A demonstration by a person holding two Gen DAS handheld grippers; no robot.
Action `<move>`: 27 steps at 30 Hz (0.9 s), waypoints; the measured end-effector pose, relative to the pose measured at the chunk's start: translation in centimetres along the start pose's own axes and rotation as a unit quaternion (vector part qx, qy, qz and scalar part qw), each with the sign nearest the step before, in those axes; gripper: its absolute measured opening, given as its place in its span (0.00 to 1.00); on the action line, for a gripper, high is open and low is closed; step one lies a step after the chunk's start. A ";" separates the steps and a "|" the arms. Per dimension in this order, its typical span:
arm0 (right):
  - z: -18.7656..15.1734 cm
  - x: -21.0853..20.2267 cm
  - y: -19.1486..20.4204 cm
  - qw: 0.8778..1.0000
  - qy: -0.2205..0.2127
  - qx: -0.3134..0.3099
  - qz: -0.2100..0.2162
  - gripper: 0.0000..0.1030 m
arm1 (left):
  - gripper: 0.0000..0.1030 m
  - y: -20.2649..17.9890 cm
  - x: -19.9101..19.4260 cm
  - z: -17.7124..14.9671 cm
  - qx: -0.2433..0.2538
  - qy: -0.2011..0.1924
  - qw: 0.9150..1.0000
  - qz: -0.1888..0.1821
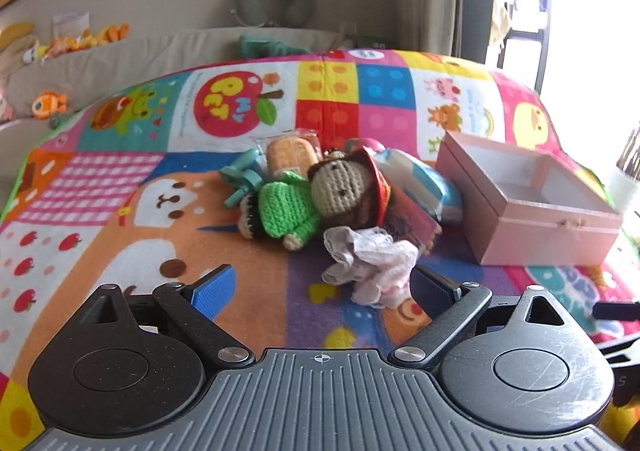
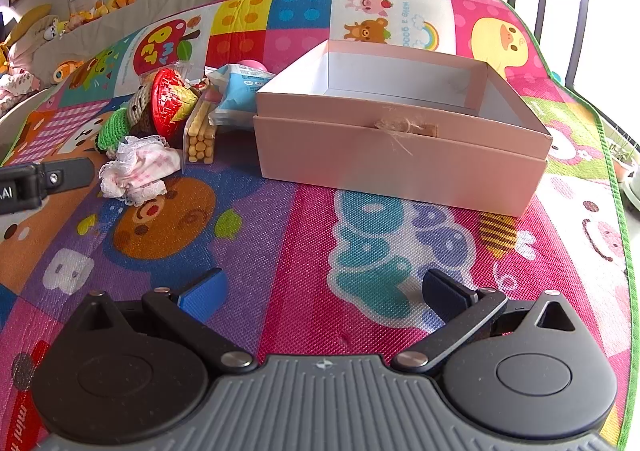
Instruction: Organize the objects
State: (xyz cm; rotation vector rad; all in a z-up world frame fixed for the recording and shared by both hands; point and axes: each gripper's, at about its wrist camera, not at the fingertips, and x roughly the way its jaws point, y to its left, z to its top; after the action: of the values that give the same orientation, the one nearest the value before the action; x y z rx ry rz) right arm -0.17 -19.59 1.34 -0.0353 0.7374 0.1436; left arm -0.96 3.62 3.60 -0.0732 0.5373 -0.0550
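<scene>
Jaws wide; lace cloth [image 1: 370,265] near right finger [image 1: 430,285].

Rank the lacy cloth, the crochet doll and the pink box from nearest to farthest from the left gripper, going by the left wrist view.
1. Lacy cloth, just ahead of the left gripper, toward its right finger.
2. Crochet doll, behind the cloth, centre.
3. Pink box, far right, open.

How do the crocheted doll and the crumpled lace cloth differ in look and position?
The crocheted doll is thick yarn in green, brown and tan with a red hat; the lace cloth is thin, pale pink-white and frilled. The doll lies within the pile against the snack packets; the cloth sits at the pile's near edge, closest to the left gripper. The doll keeps a figure's shape; the cloth is bunched. Both lie on the play mat, outside the pink box.
</scene>
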 end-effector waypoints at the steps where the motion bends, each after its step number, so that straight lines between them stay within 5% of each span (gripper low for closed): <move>1: 0.0 0.0 0.0 1.000 0.000 0.000 0.000 1.00 | 0.95 0.3 0.0 0.1 -0.004 -0.002 1.000 -0.005; 8: 0.0 0.0 0.0 1.000 0.000 0.000 0.000 1.00 | 0.94 0.6 1.6 3.1 -0.007 -0.034 0.998 -0.043; 10: 0.0 0.0 0.0 1.000 0.000 0.000 0.000 1.00 | 0.94 -0.1 2.9 4.5 0.061 -0.045 0.995 -0.061; 15: 0.0 0.1 0.0 1.000 0.000 0.000 0.000 1.00 | 0.86 0.3 8.5 6.7 0.223 0.029 0.970 -0.094; 21: 0.0 0.0 0.1 1.000 0.000 0.000 0.000 1.00 | 0.87 1.8 12.2 6.9 0.172 0.087 0.973 -0.128; 23: 0.0 0.0 0.0 1.000 0.000 0.000 0.000 1.00 | 0.87 1.0 11.7 6.5 0.177 0.103 0.972 -0.118; 27: 0.0 0.0 0.1 1.000 0.000 0.000 0.000 1.00 | 0.83 -0.5 8.8 5.8 0.193 0.104 0.963 -0.154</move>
State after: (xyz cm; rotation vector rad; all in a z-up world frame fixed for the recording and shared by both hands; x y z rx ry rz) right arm -0.18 -19.51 1.29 -0.0362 0.7368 0.1439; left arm 9.53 2.82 4.18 0.2327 0.7140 -0.4745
